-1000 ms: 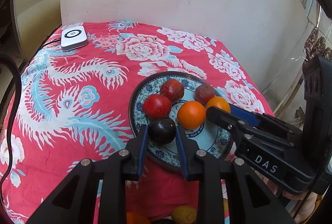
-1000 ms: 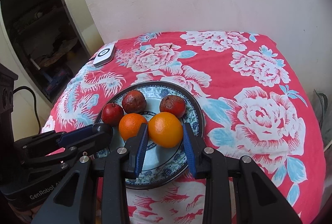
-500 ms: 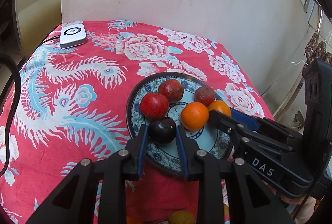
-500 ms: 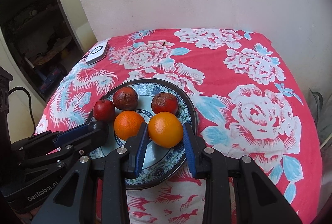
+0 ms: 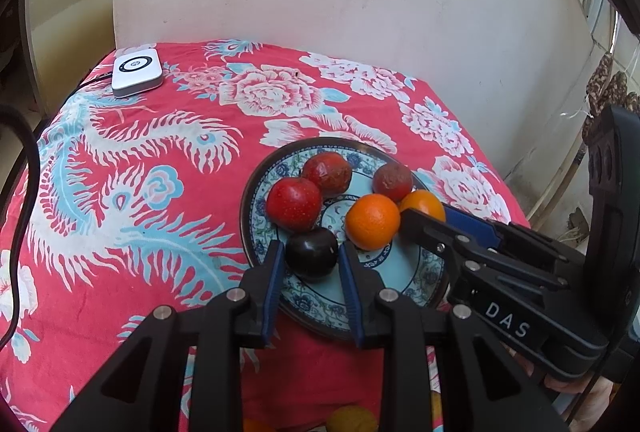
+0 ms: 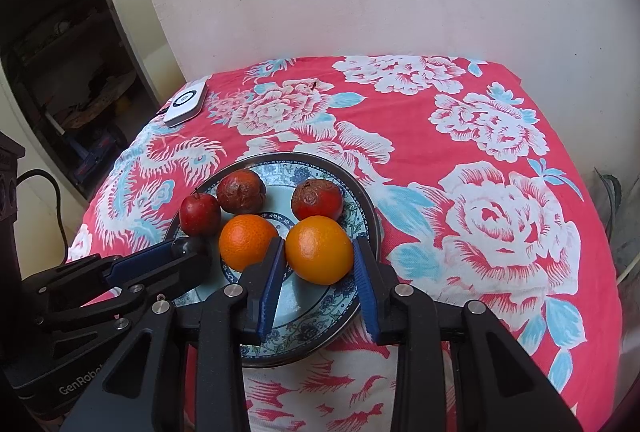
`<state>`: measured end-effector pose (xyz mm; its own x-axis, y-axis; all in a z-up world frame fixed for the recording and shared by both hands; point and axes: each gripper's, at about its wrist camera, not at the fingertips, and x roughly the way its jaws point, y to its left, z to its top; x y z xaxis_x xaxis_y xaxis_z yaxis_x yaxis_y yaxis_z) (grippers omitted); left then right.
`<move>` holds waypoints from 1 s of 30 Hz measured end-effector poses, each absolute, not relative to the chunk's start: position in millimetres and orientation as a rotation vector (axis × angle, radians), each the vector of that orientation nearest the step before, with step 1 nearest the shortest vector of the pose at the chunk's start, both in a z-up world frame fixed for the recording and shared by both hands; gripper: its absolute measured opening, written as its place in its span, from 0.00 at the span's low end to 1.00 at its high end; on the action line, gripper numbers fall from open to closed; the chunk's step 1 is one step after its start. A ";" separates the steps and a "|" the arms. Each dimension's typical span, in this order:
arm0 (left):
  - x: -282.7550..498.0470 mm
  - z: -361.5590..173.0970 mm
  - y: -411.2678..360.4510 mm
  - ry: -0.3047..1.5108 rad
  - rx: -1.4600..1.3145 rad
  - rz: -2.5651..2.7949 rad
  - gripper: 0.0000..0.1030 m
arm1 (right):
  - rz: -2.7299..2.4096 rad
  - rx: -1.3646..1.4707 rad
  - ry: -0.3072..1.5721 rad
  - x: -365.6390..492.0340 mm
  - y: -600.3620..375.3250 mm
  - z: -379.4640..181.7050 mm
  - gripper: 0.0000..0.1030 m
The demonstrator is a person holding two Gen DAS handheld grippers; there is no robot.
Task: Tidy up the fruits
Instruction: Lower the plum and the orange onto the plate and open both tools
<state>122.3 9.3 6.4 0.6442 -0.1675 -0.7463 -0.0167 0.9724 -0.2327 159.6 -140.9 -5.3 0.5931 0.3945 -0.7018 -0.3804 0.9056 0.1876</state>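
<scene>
Nearest, the left gripper is clamped on a dark plum at the near edge of the blue patterned plate. Beside it the right gripper pinches an orange over the same plate. Farther in lie a second orange, a red apple and two wrinkled red fruits. A white box sits at the far corner of the red flowered cloth.

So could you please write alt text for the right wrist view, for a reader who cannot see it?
The right gripper is shut on an orange over a blue patterned plate on a red floral cloth. The plate also holds a second orange, a red apple and two wrinkled red fruits. The left gripper reaches in from the left edge.
</scene>
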 end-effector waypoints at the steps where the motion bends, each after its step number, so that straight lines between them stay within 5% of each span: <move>1: 122.2 6.4 9.1 0.867 -0.227 -0.086 0.30 | 0.450 0.018 0.819 159.4 -141.0 -5.2 0.35; 6: 119.6 9.8 10.0 0.857 -0.223 -0.084 0.36 | 0.461 0.018 0.805 155.7 -140.6 -1.8 0.45; 30: 93.4 23.4 10.3 0.874 -0.208 -0.089 0.36 | 0.490 0.031 0.766 118.7 -149.5 10.3 0.46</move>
